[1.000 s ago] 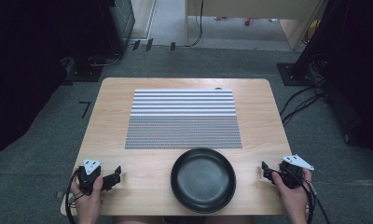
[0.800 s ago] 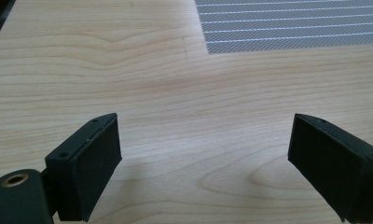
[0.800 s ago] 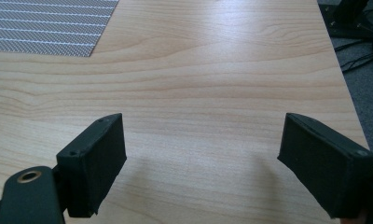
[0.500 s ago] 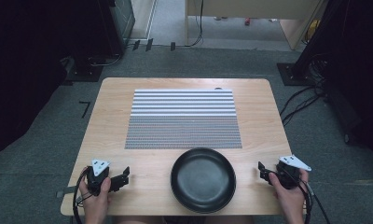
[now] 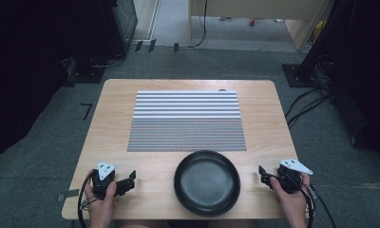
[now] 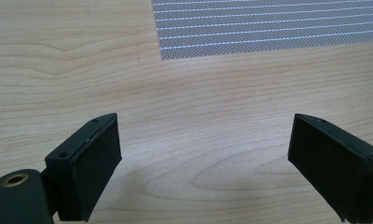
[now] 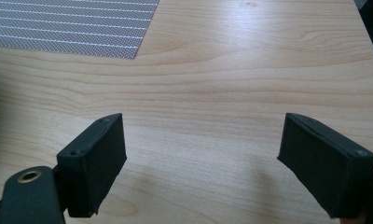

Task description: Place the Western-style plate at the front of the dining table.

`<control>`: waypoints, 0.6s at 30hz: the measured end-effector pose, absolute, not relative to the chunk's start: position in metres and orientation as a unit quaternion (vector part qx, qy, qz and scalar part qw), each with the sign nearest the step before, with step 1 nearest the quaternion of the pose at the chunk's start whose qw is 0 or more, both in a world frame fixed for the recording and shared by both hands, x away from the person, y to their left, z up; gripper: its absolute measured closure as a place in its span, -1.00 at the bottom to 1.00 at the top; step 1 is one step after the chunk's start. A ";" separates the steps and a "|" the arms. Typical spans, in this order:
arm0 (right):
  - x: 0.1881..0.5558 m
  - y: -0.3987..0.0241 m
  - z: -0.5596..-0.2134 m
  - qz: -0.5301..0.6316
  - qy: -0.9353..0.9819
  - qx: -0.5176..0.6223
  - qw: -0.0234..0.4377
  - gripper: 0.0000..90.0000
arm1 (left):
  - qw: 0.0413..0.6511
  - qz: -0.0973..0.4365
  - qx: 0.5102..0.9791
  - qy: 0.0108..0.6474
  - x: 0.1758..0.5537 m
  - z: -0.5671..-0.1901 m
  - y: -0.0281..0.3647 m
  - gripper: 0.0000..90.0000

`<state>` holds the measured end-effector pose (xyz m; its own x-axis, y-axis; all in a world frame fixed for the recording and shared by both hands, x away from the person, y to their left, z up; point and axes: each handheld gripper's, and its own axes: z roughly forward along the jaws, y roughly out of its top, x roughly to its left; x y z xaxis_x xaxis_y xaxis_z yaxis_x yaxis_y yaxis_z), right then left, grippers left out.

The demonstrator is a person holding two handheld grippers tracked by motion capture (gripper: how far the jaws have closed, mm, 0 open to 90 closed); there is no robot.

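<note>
Wooden table (image 5: 107, 123): striped placemat (image 5: 187, 121) centre, black bowl (image 5: 206, 183) lower centre; left gripper (image 5: 131, 179) and right gripper (image 5: 262, 173), both wide open and empty, flank it—pre-grasp stage; next, reaching the bowl's rim.

One black pan (image 5: 206, 182) and one striped mat (image 5: 186, 121) are counted on one wooden bench (image 5: 109, 133). Two grippers are counted, the left gripper (image 5: 129, 181) and the right gripper (image 5: 262, 174), held in two hands.
</note>
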<state>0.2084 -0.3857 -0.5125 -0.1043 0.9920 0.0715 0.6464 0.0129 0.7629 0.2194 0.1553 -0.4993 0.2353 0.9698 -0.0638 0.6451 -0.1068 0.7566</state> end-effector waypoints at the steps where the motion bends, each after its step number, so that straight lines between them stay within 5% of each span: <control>1: 0.208 -0.385 -0.512 0.336 0.664 0.617 0.257 -0.69 | 0.347 0.234 0.705 0.572 0.219 -0.499 0.154 -0.80; 18: 0.206 -0.369 -0.510 0.345 0.675 0.603 0.249 -0.69 | 0.358 0.219 0.719 0.554 0.216 -0.499 0.132 -0.80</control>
